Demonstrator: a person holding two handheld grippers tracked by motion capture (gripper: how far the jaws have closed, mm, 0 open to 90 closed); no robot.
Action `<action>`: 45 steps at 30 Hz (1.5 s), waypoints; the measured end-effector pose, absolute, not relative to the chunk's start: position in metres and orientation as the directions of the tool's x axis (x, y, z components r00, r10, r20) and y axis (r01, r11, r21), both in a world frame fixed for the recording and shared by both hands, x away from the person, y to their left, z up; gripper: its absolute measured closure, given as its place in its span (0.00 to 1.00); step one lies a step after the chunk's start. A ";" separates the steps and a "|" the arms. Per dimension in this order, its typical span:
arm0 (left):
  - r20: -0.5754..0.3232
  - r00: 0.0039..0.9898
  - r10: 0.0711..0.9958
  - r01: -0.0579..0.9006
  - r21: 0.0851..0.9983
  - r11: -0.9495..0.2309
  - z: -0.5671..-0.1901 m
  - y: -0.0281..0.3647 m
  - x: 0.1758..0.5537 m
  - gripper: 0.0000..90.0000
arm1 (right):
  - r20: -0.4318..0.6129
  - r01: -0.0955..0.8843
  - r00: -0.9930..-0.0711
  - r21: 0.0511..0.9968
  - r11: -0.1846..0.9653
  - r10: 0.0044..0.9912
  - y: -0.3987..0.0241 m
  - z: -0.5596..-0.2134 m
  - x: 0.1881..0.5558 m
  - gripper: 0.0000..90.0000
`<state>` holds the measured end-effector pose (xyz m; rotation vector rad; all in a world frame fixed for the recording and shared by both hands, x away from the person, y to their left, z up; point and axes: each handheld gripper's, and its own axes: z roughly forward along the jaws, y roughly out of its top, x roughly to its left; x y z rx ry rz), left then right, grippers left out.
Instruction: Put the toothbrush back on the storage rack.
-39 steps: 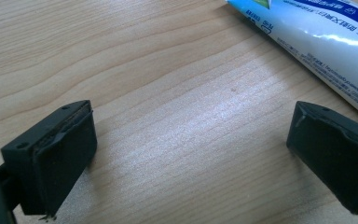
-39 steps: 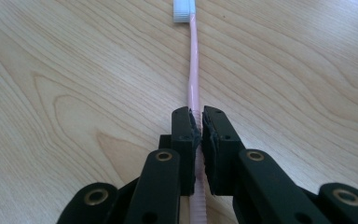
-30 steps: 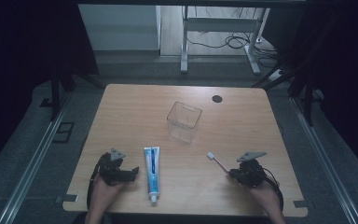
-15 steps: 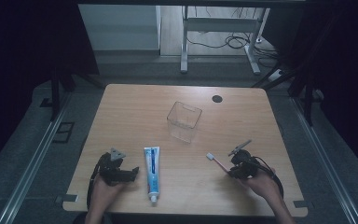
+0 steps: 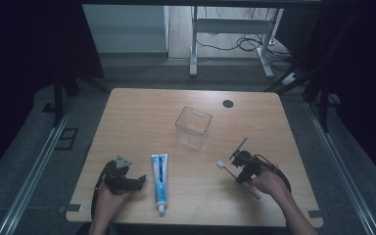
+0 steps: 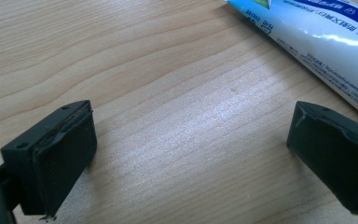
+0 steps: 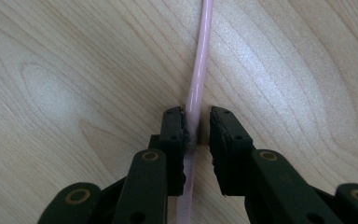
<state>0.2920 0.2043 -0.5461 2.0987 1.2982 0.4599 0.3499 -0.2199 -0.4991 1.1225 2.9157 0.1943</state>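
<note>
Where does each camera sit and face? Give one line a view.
High view: above the person's side, facing forward and down on the light wooden table; both forearms show.
Left gripper view: on the left claw, open, facing the white-and-blue toothpaste tube.
Right gripper view: on the right claw, jaws just opening, around the pink plastic toothbrush.
Shared: all three show the tabletop.

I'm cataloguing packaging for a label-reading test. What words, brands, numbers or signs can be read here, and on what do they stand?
Toothpaste tube: rows of small dark print along its white side, some of it Chinese characters, too small and slanted to read.
Toothpaste tube, high view: a blue band with markings, too blurred to read.
Pink toothbrush, clear box, table: no lettering visible.
</note>
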 end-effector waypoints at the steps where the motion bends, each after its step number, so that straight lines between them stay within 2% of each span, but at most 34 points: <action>1: -0.028 0.456 0.890 0.673 0.665 -0.324 -0.546 0.204 0.292 0.02 | 0.036 0.671 -0.740 0.106 0.734 0.671 -0.218 -0.499 0.351 0.83; 9: -0.028 0.456 0.889 0.673 0.664 -0.324 -0.546 0.204 0.292 0.02 | 0.047 0.688 -0.725 0.046 0.724 0.687 -0.212 -0.500 0.362 0.91; 18: -0.028 0.456 0.889 0.673 0.664 -0.324 -0.546 0.204 0.292 0.02 | 0.058 0.687 -0.726 0.016 0.726 0.686 -0.212 -0.499 0.366 0.92; 45: -0.029 0.456 0.889 0.674 0.664 -0.324 -0.546 0.204 0.292 0.02 | 0.089 0.671 -0.741 0.128 0.730 0.666 -0.218 -0.478 0.363 0.93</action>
